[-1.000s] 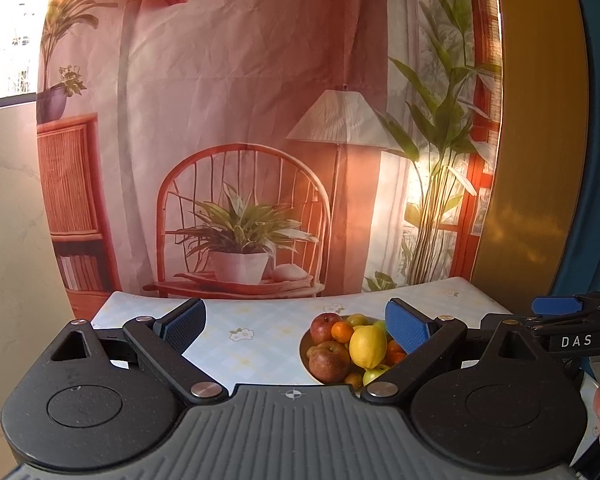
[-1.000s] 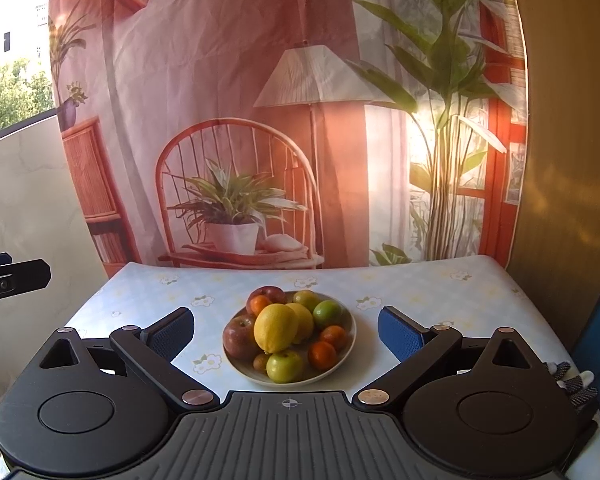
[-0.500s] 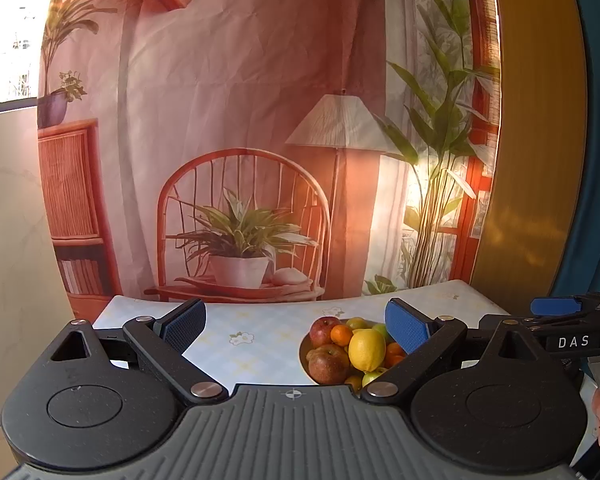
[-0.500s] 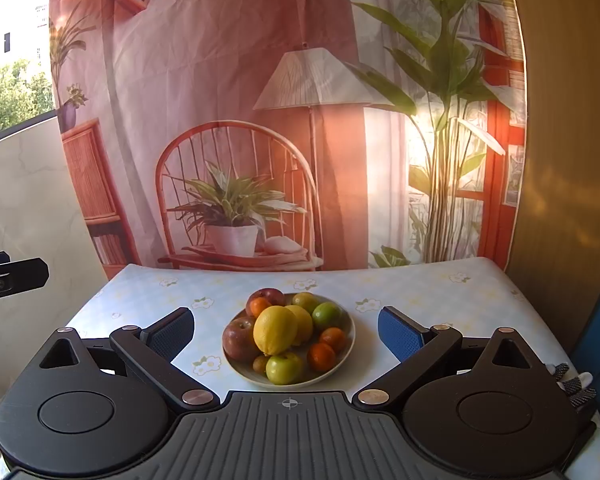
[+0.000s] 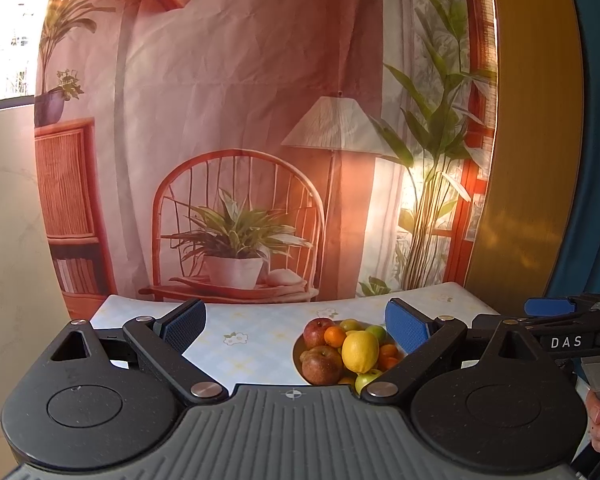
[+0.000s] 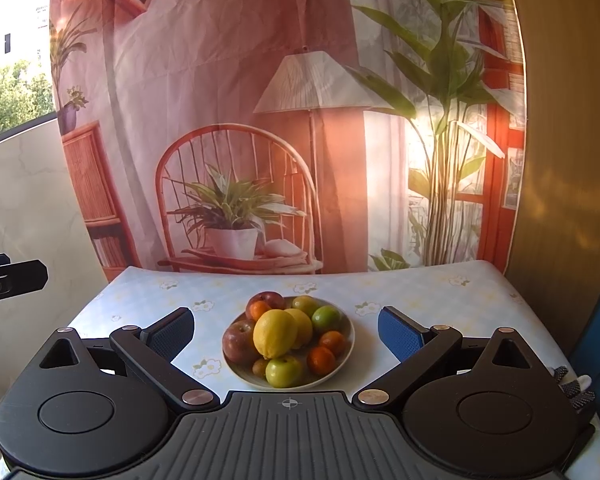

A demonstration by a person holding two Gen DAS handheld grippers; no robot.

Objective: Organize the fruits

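Printed backdrop (image 6: 228, 92) behind; surface (image 6: 440, 304) with pale floral cloth carries one plate (image 6: 346, 354) heaped with fruits (image 6: 288, 336), a lemon (image 6: 275, 333) riding on top among apples, oranges and green fruit. Right tool (image 6: 286, 330) spread wide, empty, aimed straight at the plate; left tool (image 5: 296, 326) likewise released, plate off to its right. Risk, as I judge it: the heap is loose, so nudging the lemon could roll neighbours off the plate.
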